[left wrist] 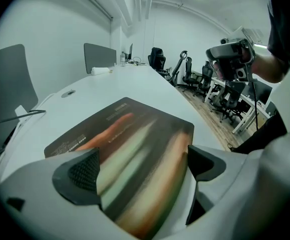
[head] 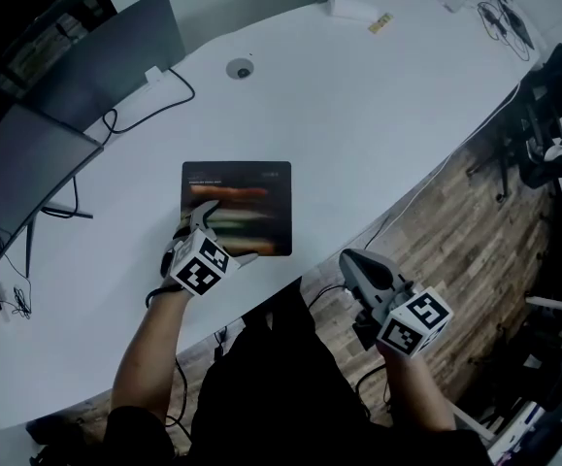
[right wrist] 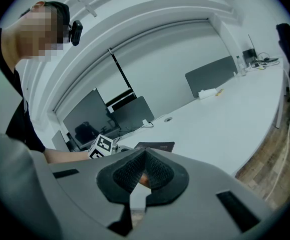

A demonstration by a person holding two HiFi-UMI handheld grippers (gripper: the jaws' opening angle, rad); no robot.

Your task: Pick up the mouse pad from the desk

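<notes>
A dark mouse pad (head: 251,207) with blurred orange and green streaks lies flat on the white desk (head: 378,134), close to its near edge. My left gripper (head: 203,216) tilts down over the pad's near left part. Its jaws stand wide open, and in the left gripper view the mouse pad (left wrist: 129,134) stretches out between and below the left gripper (left wrist: 142,166) without either pad touching it. My right gripper (head: 350,260) hangs off the desk's near edge over the floor, shut with nothing in it, which the right gripper view confirms for the right gripper (right wrist: 145,171).
Two dark monitors (head: 86,66) with cables (head: 154,110) stand along the desk's left side. A round cable port (head: 241,68) sits behind the pad. Small white items (head: 350,8) lie at the far edge. Office chairs (head: 552,115) stand on the wooden floor at the right.
</notes>
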